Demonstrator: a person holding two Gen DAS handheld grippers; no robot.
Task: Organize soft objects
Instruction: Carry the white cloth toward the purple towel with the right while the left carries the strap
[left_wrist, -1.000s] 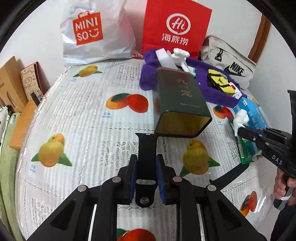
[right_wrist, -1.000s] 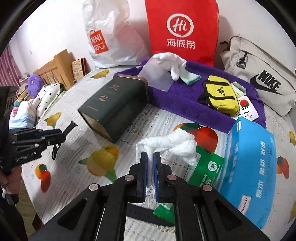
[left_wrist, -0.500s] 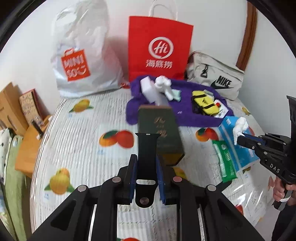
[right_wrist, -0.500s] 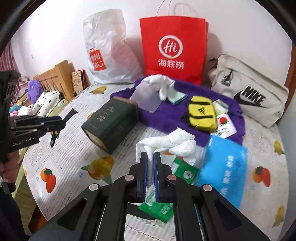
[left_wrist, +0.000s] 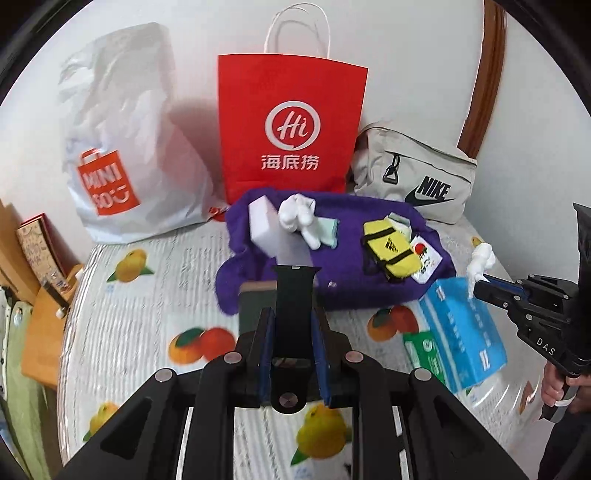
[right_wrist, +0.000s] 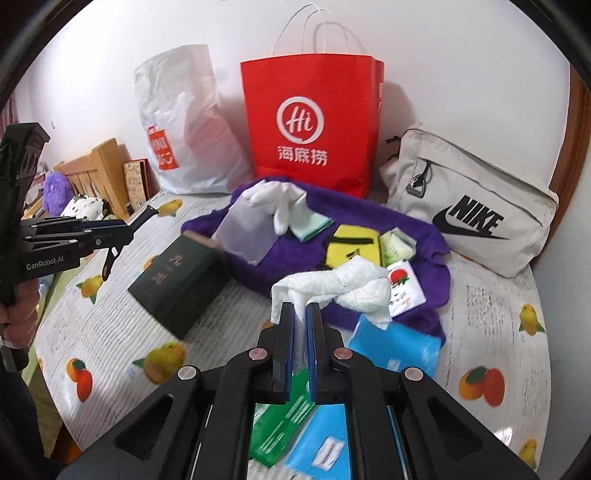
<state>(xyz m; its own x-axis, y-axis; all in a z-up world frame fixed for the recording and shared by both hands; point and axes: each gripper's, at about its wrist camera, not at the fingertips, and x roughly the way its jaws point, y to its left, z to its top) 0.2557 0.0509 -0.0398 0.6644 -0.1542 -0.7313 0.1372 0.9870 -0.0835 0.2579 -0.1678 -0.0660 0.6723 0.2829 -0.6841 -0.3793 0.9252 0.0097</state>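
The left gripper (left_wrist: 293, 317) clamps a black strap (left_wrist: 294, 295) (upright), while the right gripper (right_wrist: 300, 317) pinches a white cloth (right_wrist: 332, 284).

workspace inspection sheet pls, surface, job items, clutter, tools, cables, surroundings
surface: fruit-print cover, lying flat.
job's things: white cloth gripped by the right tool; black strap gripped by the left tool; purple blanket carrying a yellow pouch.
clutter: dark green tin on its side; blue tissue pack; green packet.
tools: left tool and right tool, both shut.
cables: nothing seen.
surroundings: red paper bag, white plastic bag, grey Nike bag against the wall.
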